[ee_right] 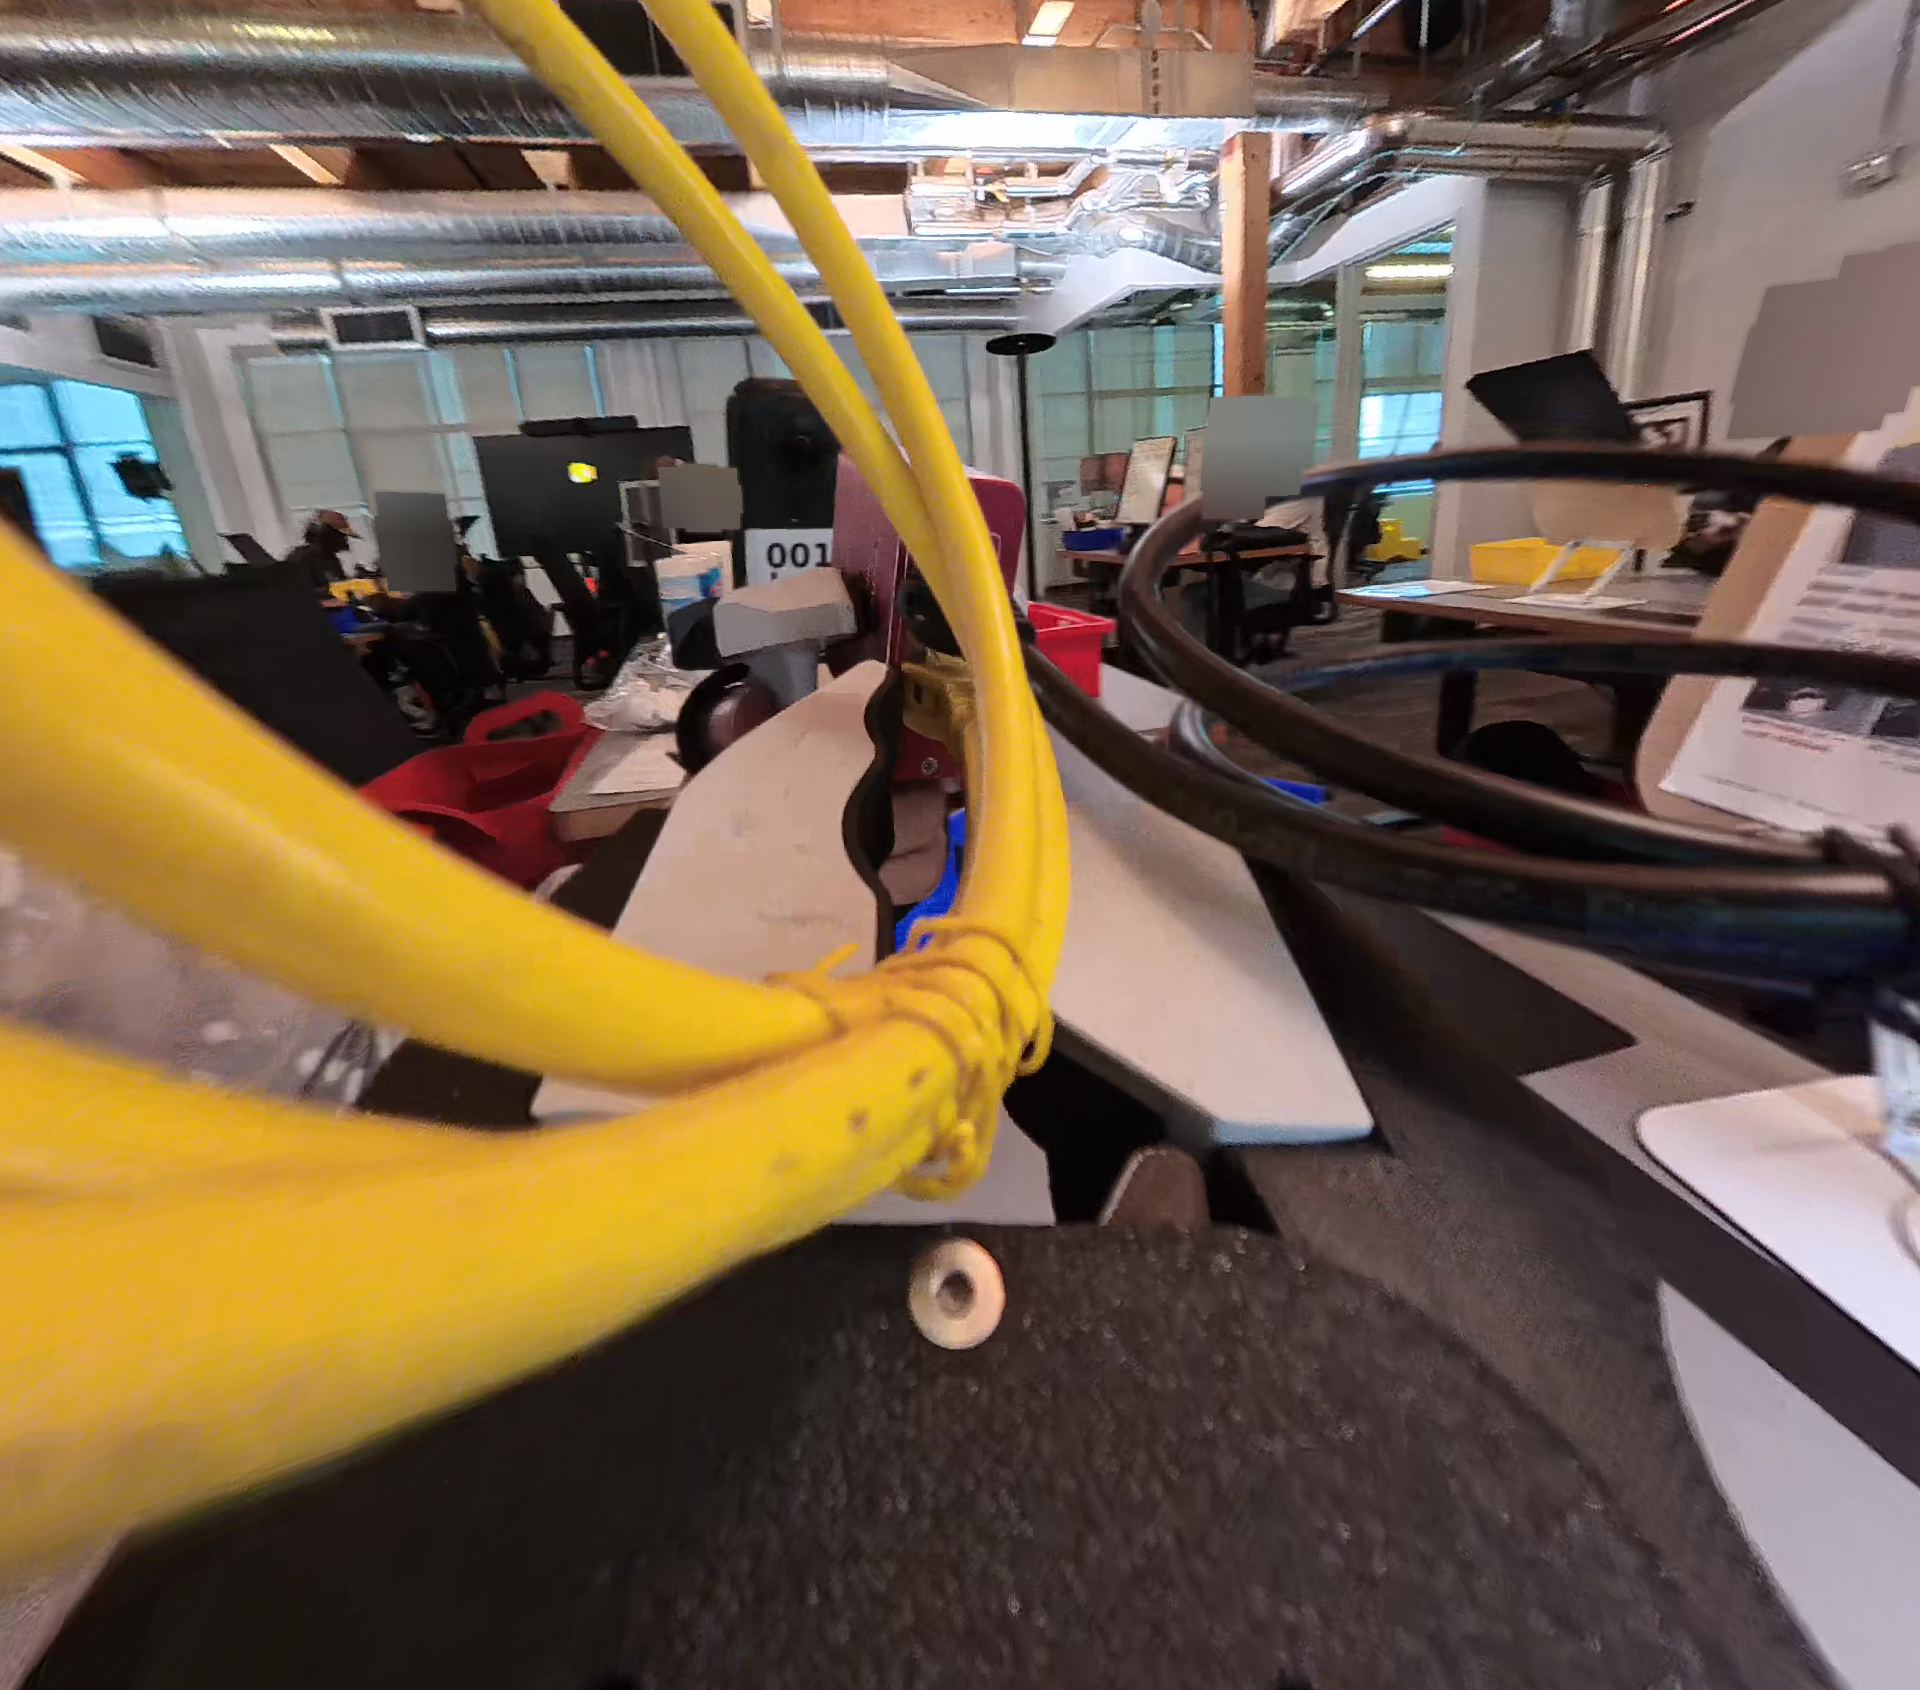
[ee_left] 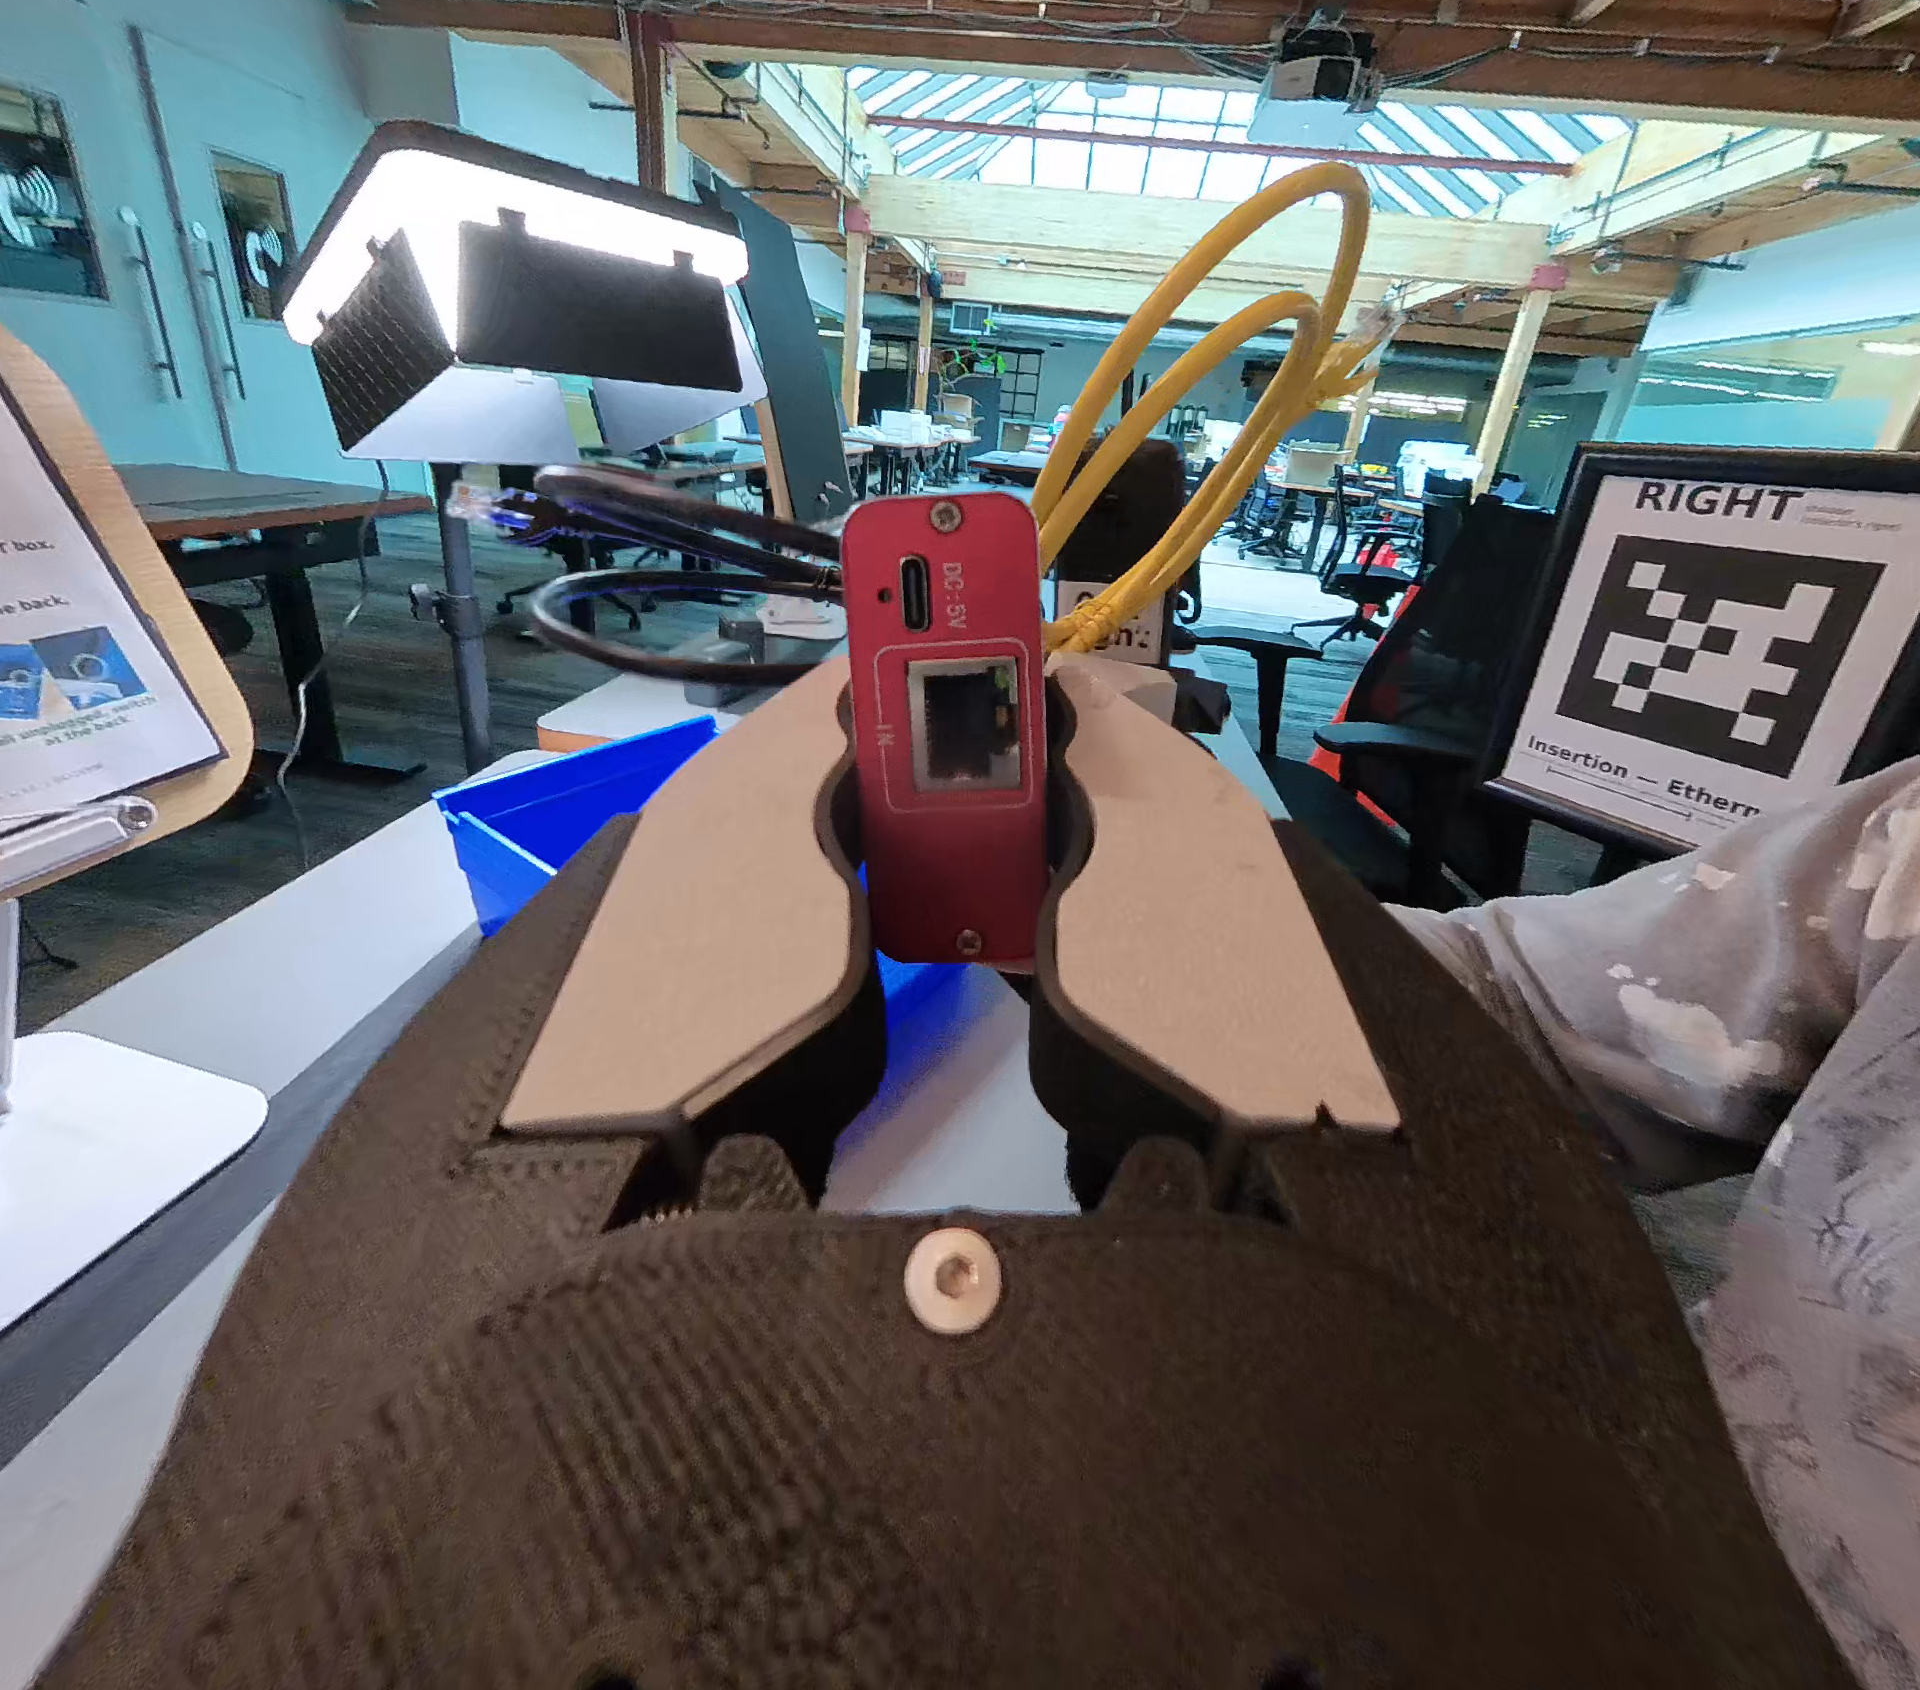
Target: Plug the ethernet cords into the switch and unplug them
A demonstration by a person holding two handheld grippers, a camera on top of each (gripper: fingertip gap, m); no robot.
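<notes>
Left tool [ee_left: 951,799] clamped on red switch [ee_left: 948,747], held upright. Right tool [ee_right: 935,767] pinching yellow cord [ee_right: 665,1006] plug at switch's far side — plugging/unplugging step, can't tell which. Next: keep plug straight with port.

One red switch [ee_left: 948,731] stands upright, and everything else counts off from it. Two grippers: the left gripper [ee_left: 951,767] clamps its sides, the right gripper [ee_right: 940,747] closes in on its far face. Two coiled cords hang off the switch: one yellow cord [ee_left: 1226,393] to its right, one black cord [ee_left: 665,580] to its left, though the blur may hide more. One blue bin [ee_left: 561,799] sits below-left, and one lit lamp [ee_left: 520,290] stands up-left.
</notes>
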